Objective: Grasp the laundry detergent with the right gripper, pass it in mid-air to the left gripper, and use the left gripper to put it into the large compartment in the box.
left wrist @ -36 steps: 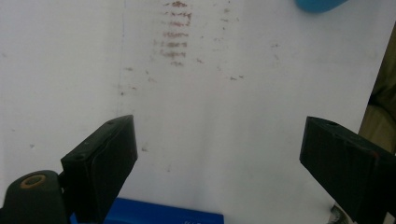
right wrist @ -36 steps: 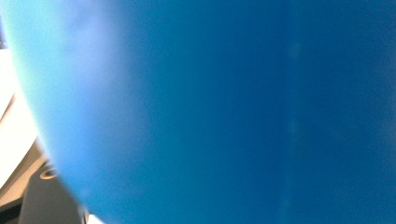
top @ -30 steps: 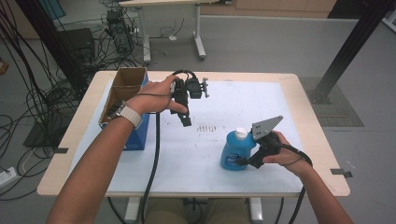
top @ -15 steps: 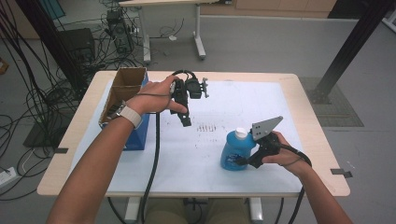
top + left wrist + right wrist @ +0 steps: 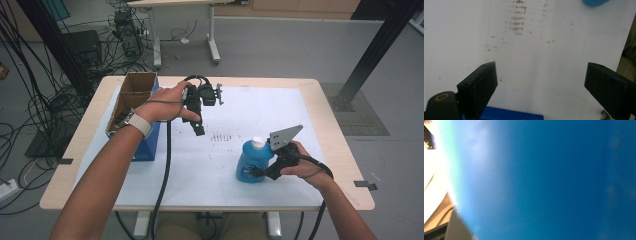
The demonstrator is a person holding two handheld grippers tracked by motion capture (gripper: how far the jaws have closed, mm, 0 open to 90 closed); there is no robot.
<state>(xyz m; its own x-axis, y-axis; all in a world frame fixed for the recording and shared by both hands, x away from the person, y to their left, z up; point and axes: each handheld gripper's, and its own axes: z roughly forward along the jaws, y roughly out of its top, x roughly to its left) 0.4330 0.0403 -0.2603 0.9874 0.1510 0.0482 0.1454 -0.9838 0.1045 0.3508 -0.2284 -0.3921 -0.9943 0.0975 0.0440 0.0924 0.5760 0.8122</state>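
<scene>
Bottle [image 5: 251, 162], blue with a white cap, stands between the right tongs [image 5: 257, 172], whose jaws have just been closing around it; whether they press it I cannot tell. Left tongs [image 5: 541, 87] gape released above the bench [image 5: 280, 110].

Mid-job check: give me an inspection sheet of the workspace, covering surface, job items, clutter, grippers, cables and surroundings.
Surface: white sheet over the wooden table, with brownish smudge marks near the middle.
Job's things: blue bottle with a white cap, upright at the near right.
Clutter: open cardboard box on a blue box at the left edge.
Grippers: right gripper against the bottle's side, jaws have just been closing; whether the pads press yet cannot be told. Left gripper wide open above the sheet, nothing between the jaws.
Cables: a black cable runs from the left gripper over the near edge; another loops from the right.
Surroundings: grey floor, tangled cables at left, another table's legs behind.
</scene>
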